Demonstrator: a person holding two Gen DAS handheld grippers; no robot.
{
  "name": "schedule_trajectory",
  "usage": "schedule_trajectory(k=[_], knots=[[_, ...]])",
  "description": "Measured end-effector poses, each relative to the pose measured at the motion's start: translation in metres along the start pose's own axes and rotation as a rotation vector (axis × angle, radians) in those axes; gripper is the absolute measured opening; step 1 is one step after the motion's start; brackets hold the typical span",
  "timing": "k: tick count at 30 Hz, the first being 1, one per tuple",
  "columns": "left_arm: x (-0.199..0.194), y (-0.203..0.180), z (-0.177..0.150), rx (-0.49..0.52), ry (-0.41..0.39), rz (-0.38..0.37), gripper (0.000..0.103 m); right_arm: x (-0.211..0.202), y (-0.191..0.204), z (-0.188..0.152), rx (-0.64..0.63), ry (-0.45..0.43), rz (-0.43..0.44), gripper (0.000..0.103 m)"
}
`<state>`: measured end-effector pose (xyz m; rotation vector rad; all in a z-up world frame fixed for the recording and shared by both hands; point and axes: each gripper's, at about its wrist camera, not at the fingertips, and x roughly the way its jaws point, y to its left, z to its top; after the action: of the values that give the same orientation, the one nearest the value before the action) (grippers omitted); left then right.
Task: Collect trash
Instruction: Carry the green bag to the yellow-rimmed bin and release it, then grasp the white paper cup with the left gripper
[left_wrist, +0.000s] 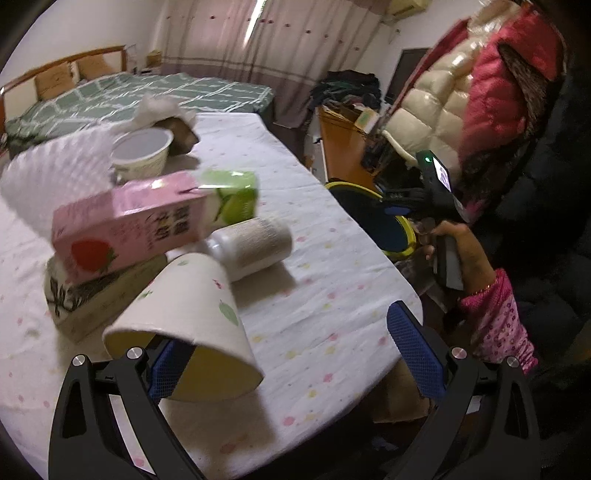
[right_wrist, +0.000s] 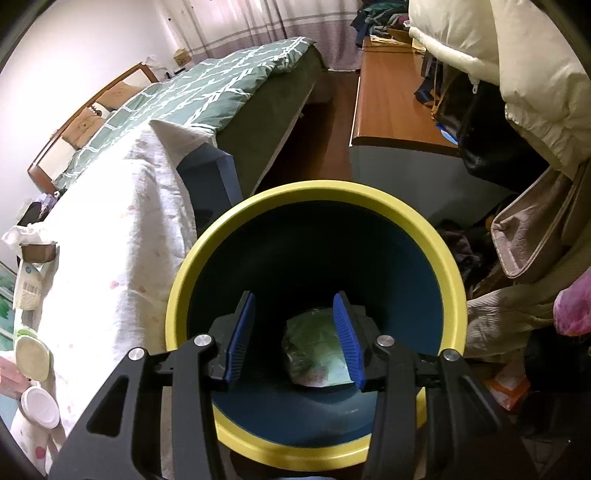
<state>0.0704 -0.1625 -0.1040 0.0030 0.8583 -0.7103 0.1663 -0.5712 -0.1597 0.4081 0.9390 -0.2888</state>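
On the cloth-covered table (left_wrist: 325, 280), a paper cup (left_wrist: 192, 306) lies on its side. Its rim covers the left pad of my left gripper (left_wrist: 288, 332), which is open wide and hovers over the near edge of the table. Behind the cup are a white bottle (left_wrist: 255, 247) on its side, a pink carton (left_wrist: 129, 225) and a green carton (left_wrist: 232, 195). My right gripper (right_wrist: 294, 299) stands open over the yellow-rimmed blue bin (right_wrist: 317, 188), with nothing between its pads. A crumpled green packet (right_wrist: 317, 347) lies at the bottom of the bin.
A flat box (left_wrist: 99, 302) sits under the pink carton, with a bowl (left_wrist: 142, 155) and tissue behind it. The bin (left_wrist: 369, 218) stands off the table's right edge, below a person's hand (left_wrist: 461, 251). A bed (right_wrist: 207, 85) and a wooden desk (right_wrist: 391, 107) stand beyond.
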Motion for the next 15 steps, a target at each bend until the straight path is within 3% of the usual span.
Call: schedule_trajectory(k=[3,7,11,15], knots=[[0.001,-0.002,-0.005,0.019,0.050,0.037,0.097,-0.003,0.000,-0.001,-0.004,-0.008,0.001,0.043],[0.003,0.015,-0.023,-0.028,0.130,0.056,0.097,-0.006,0.003,-0.002,-0.011,-0.018,0.011,0.043],[-0.011,0.022,-0.031,-0.036,0.148,0.089,0.097,-0.009,0.009,-0.003,-0.023,-0.026,0.022,0.043],[-0.030,0.016,-0.019,0.013,0.123,0.144,0.097,-0.015,0.015,-0.002,-0.034,-0.038,0.036,0.043]])
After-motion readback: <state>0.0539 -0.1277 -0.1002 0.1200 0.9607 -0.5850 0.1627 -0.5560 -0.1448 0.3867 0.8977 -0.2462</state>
